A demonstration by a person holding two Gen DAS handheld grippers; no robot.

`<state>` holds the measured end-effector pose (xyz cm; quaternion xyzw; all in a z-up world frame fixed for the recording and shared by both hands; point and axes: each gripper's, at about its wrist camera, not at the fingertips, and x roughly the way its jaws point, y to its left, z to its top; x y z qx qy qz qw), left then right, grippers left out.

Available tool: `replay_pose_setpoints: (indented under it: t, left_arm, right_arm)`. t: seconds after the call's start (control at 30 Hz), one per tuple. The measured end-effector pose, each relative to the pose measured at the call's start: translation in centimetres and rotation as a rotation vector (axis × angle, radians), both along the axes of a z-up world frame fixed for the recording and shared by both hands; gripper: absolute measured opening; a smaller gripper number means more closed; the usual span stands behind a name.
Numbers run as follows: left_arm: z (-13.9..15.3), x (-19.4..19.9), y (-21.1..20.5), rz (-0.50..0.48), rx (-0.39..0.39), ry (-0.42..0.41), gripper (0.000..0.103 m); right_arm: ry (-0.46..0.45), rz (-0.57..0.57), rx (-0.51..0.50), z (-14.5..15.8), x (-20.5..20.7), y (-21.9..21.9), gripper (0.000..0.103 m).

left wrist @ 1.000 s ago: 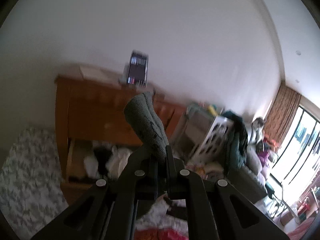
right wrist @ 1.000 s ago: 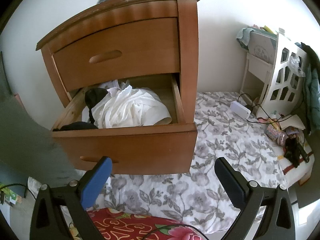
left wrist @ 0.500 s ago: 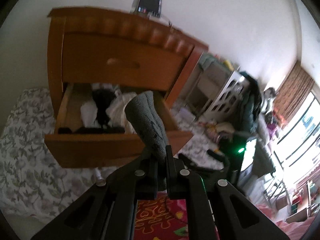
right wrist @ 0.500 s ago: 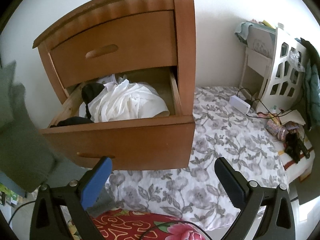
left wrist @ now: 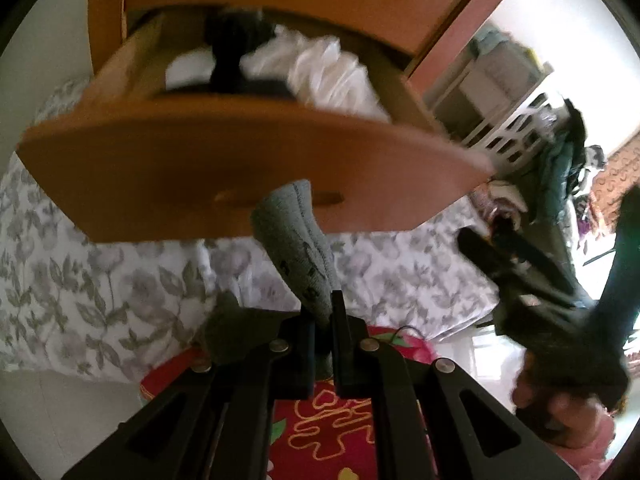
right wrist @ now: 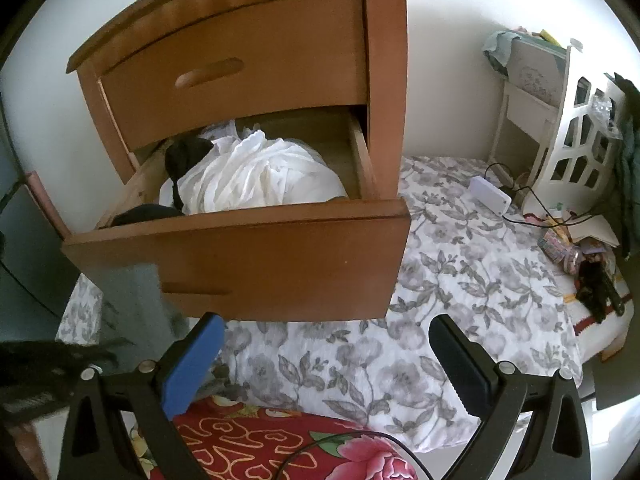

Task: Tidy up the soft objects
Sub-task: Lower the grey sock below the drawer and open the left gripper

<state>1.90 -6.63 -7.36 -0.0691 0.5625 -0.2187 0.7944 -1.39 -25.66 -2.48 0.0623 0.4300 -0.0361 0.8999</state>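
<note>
Holding a grey sock (left wrist: 298, 244) tight between its narrow fingers, the left gripper (left wrist: 324, 320) points at the front panel of the open lower drawer (left wrist: 240, 168) in the centre of the left wrist view. The sock stands upward, in front of the drawer handle slot. Inside the drawer lie white cloth (right wrist: 256, 176) and black garments (right wrist: 186, 156). The right gripper (right wrist: 324, 356) is wide apart and holds nothing, at the bottom of its frame, above the floral bedsheet (right wrist: 460, 280).
</note>
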Motion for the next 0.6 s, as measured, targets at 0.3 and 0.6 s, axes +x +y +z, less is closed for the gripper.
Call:
replay_pose_setpoints:
  t: [0.3, 0.6]
  left_arm:
    - [-3.4, 1.0, 0.5, 0.072, 0.026, 0.078, 0.006]
    - [-4.7, 1.6, 1.7, 0.135, 0.062, 0.107, 0.046]
  right_arm:
    - [0.030, 0.005, -0.001, -0.9, 0.4, 0.0, 0.103]
    - [0.059, 0.023, -0.007, -1.7, 0.7, 0.4, 0.103]
